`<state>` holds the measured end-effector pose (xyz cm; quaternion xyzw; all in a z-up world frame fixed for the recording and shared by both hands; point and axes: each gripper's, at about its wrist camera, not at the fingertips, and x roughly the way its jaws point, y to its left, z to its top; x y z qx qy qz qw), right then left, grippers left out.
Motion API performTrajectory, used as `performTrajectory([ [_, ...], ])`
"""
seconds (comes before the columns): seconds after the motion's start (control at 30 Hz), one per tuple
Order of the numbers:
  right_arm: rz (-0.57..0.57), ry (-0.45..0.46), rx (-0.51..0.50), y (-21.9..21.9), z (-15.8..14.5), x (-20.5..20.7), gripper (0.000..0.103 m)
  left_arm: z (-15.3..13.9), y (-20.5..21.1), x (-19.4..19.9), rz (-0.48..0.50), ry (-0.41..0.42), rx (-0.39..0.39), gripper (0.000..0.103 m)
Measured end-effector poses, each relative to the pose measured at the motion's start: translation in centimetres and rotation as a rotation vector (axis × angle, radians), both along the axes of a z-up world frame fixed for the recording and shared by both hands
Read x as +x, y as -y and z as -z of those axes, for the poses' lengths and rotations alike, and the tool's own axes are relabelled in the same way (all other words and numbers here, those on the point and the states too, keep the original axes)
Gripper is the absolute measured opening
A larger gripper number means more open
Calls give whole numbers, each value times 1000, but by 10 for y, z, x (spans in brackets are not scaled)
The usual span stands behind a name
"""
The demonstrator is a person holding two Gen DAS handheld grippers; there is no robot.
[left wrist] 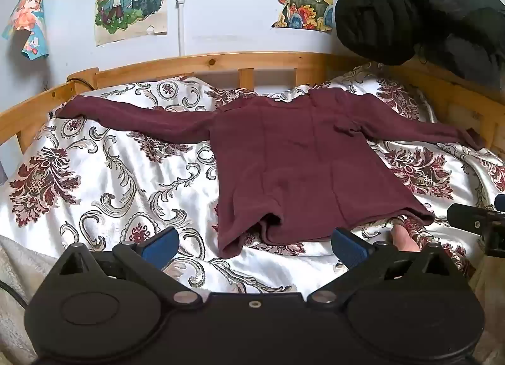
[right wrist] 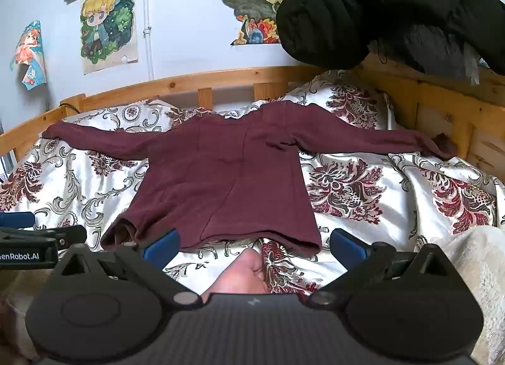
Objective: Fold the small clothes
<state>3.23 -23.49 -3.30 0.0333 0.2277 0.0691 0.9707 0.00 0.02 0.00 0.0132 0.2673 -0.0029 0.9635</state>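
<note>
Sweater (left wrist: 293,156) lies spread, hem nearest both tongs (left wrist: 254,246) (right wrist: 252,246), gaping wide, holding nothing.

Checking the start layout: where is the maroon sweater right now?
The maroon sweater lies spread flat on the floral bedspread, sleeves out sideways, collar toward the wooden bed rail, hem nearest both open grippers.

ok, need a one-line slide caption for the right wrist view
Right gripper open above the near hem of a maroon long-sleeved top spread flat, sleeves out, on a floral bedspread.
</note>
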Motion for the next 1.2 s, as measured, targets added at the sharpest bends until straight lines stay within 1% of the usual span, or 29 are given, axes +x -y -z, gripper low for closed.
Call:
performTrajectory([
  [0.07,-1,-1,5,0,0,0,103,0,1,0,0,1,12,102],
  [1.2,2,-7,24,5,1,2,103,0,1,0,-1,-4,6,102],
])
